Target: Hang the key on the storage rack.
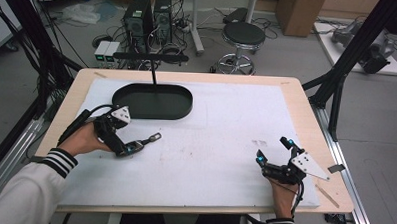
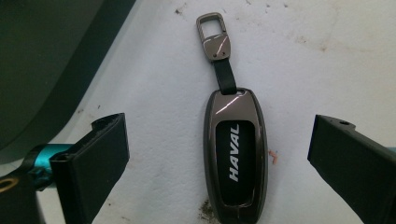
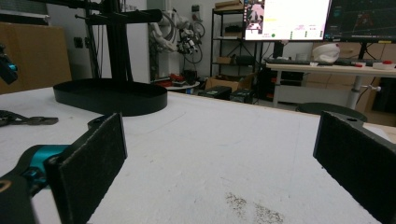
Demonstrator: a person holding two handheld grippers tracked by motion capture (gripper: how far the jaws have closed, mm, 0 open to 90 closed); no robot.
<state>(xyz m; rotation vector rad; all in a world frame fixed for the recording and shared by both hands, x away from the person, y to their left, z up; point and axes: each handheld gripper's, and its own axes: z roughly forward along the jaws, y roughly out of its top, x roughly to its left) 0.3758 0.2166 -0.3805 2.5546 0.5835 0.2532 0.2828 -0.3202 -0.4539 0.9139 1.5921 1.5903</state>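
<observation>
- Clearly the left hand-held gripper (image 2: pixel 219 154) is the nearer one — its jaws stand wide apart, gripping nothing, with the key fob (image 2: pixel 236 154) lying flat on the tabletop (image 1: pixel 210 157) between them.
- Its long axis runs along the gripper's reach, clasp (image 2: pixel 213 35) pointing away, so closing would pinch its sides.
- Over at the right, the right hand-held gripper (image 1: pixel 274 157) is well apart from it — open and empty.

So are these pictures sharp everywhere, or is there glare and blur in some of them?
Left gripper view: the HAVAL key fob is crisp, with bright glare streaks on its metal case and clasp. Right gripper view: the black tray looks reasonably sharp, the monitors behind are washed out, the near jaws slightly soft. High view: even light, soft shadows, low detail.
</observation>
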